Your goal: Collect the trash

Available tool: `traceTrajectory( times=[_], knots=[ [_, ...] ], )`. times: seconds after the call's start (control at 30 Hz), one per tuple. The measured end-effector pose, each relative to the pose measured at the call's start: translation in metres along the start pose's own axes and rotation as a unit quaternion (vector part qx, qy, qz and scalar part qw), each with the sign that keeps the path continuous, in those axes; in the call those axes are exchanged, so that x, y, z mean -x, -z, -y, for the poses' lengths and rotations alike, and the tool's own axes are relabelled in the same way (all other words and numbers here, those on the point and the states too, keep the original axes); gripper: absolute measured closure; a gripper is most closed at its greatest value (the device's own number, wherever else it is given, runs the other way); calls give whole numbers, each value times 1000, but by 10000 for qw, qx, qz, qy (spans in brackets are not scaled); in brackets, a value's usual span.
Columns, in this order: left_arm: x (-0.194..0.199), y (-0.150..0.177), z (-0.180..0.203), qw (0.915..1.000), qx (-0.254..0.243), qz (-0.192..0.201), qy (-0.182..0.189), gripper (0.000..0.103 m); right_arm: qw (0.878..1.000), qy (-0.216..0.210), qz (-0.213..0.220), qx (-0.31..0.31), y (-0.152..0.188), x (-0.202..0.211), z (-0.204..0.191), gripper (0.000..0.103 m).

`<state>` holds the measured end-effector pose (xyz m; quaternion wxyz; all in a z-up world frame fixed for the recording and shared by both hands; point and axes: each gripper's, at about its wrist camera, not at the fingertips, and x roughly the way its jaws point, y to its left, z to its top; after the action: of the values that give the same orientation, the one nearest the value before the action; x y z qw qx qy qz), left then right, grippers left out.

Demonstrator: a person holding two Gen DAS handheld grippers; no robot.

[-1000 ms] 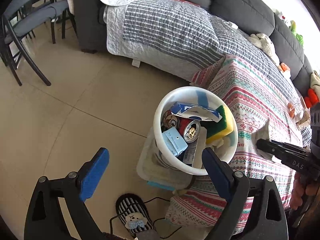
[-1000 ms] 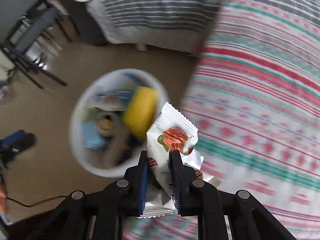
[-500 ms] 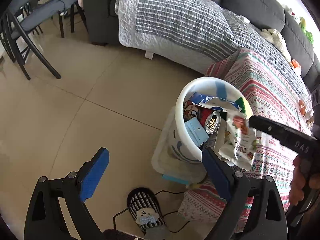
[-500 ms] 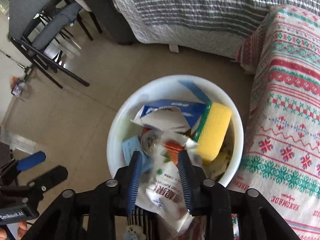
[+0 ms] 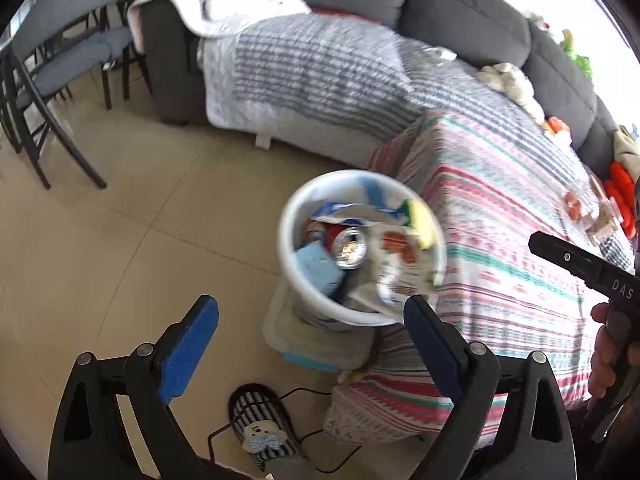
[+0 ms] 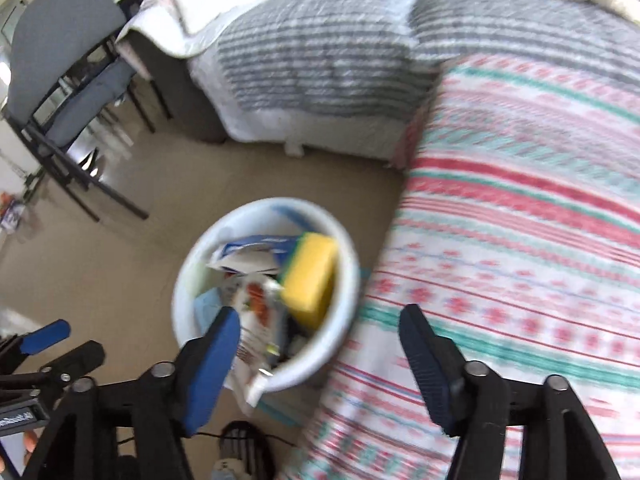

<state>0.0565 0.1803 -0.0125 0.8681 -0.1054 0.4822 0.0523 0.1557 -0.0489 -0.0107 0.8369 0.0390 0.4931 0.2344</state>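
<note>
left gripper (image 5: 310,346): black frame | blue pads | silver screws | "DAS" marking

I see a tan tiled floor (image 5: 120,248) carrying a white bin (image 5: 296,280) on a plastic box (image 5: 304,340), a striped slipper (image 5: 260,424), and a cloth-covered table (image 5: 500,240) alongside.
</note>
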Motion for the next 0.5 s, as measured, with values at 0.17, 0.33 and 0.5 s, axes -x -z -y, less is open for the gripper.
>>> traceTrajectory(
  times=[0.17,0.33,0.5],
  knots=[
    [30,18,42,9983,-325,467,-97,6,9967,722,313,216,24,53,18,20],
    [49,48,74,9970,-468,609,-35,6,9898,1192,701,341,61,105,33,11],
    [62,74,99,9962,-545,680,-18,6,9793,1602,1214,232,105,144,47,1]
  ],
)
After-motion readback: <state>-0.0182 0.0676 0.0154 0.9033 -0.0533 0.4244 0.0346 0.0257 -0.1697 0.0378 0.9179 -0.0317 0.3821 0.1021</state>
